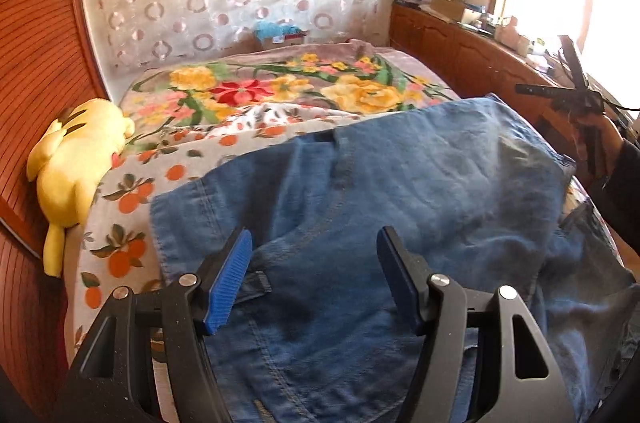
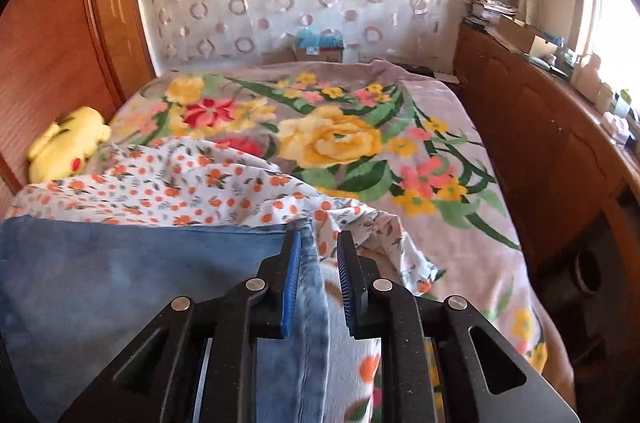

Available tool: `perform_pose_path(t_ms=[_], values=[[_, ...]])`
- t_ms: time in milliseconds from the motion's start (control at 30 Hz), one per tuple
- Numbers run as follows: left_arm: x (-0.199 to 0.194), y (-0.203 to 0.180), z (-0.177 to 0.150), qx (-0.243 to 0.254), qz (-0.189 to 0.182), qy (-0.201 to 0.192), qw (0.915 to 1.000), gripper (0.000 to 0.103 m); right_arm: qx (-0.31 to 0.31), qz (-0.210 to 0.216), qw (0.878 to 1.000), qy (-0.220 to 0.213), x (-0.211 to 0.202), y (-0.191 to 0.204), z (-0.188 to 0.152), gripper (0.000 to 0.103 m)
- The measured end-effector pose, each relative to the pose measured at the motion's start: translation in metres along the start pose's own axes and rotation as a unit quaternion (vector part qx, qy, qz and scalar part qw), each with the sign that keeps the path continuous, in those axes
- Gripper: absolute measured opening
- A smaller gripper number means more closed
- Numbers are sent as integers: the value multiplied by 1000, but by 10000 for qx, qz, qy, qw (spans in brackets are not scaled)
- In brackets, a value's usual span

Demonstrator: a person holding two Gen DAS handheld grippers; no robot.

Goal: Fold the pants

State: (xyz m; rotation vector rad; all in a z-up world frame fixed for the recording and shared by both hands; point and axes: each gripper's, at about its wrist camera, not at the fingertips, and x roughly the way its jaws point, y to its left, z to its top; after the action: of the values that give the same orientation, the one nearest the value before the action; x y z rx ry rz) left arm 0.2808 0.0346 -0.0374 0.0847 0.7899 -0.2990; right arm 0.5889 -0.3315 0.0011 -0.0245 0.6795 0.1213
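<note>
Blue denim pants [image 1: 400, 183] spread on the flower-patterned bed [image 2: 400, 151].
My left tool [image 1: 314, 275] gapes empty above them; my right tool [image 2: 318, 287] stands slightly apart around their pale hem, not pinching.

Left gripper [image 1: 314, 271]: jaws wide apart, blue pads facing each other, nothing between them, pointing forward and down. Pads [image 1: 228, 279] clear of any grip.

Right gripper [image 2: 318, 279]: jaws narrow, small gap showing; left pad [image 2: 291, 287] against cloth edge, right pad off it, so no clamp.

In left wrist view, right hand [image 1: 596, 139] at far right edge, wrapped round black gripper body, dark sleeve [image 1: 626, 195] behind it. Left hand out of view.
</note>
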Motion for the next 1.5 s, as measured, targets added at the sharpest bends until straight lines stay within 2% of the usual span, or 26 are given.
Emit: perform_pose_path(t_ms=[133, 333, 400, 600, 800, 900, 1067, 1100, 1133, 1167, 1200, 1267, 1367, 1500], values=[[2, -25, 4, 181, -400, 145, 9989, 66, -182, 367, 9991, -42, -40, 8, -28, 20], [6, -79, 12, 562, -908, 350, 9937, 66, -257, 819, 9963, 36, -84, 9, -79, 36], [8, -92, 14, 661, -1000, 410, 9919, 66, -309, 885, 9955, 115, -93, 7, -94, 40], [19, -119, 12, 826, -1069, 573, 9892, 66, -274, 893, 9947, 422, -99, -18, -122, 40], [25, -123, 4, 802, -1186, 697, 9872, 66, -120, 790, 9958, 452, -92, -33, -113, 40], [21, -122, 0, 757, -1454, 691, 9841, 66, -22, 926, 9946, 477, -86, -29, -111, 40], [16, -130, -7, 888, -1393, 592, 9845, 66, -5, 990, 9941, 440, -82, -16, -111, 40], [15, -131, -7, 892, -1385, 552, 9848, 66, 13, 973, 9943, 429, -80, -15, -112, 36], [15, -132, -7, 888, -1401, 499, 9849, 62, 32, 969, 9944, 419, -80, -16, -112, 29], [15, -132, -6, 892, -1403, 474, 9849, 54, 43, 983, 9942, 425, -80, -16, -112, 13], [15, -133, -4, 901, -1331, 475, 9859, 51, 47, 958, 9946, 404, -80, -18, -111, 5], [18, -133, -2, 944, -1177, 481, 9874, 34, 85, 919, 9954, 244, -86, -20, -110, 5], [17, -132, 2, 1032, -1045, 467, 9880, 19, 63, 894, 9960, -1, -94, -22, -106, 4], [5, -134, 9, 1123, -940, 248, 9889, 11, 13, 806, 9964, -275, -102, -22, -96, 4]])
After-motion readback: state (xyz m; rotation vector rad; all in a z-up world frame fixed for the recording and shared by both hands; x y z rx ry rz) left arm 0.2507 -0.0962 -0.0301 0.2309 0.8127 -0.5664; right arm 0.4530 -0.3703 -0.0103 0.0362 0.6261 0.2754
